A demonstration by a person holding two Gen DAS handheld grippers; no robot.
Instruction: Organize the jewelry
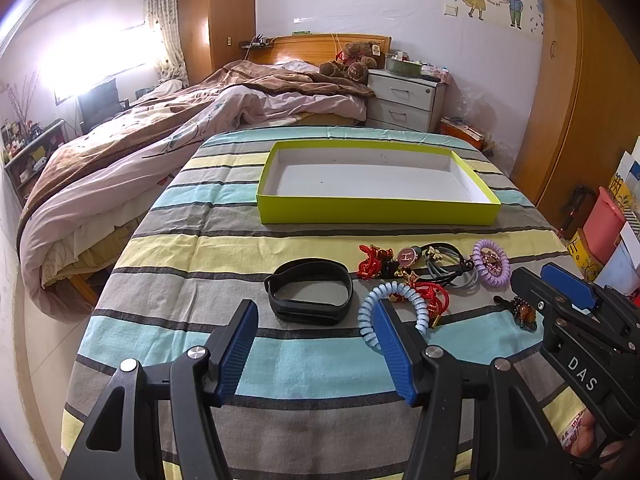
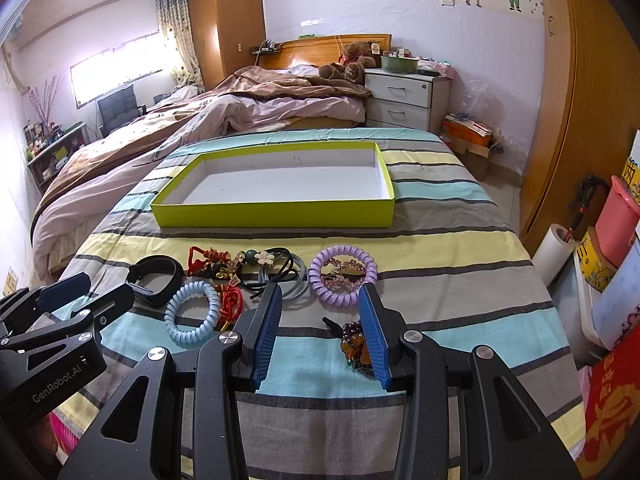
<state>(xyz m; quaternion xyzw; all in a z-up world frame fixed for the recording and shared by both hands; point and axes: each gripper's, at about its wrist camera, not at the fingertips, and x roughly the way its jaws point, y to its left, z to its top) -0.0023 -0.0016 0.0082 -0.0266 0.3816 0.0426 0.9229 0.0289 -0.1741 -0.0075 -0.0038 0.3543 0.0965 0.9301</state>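
Jewelry (image 2: 256,280) near box (image 2: 276,216) edge

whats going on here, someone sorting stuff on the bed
A person is holding a hand-held gripper in each hand over a striped cloth, about to tidy jewelry into the green box, which has nothing in it yet. The left hand-held gripper is open, with the black band and the blue coil hair tie just ahead. The right hand-held gripper is open too, next to the beaded bracelet. The purple coil hair tie and the other pieces lie loose in front of the box.
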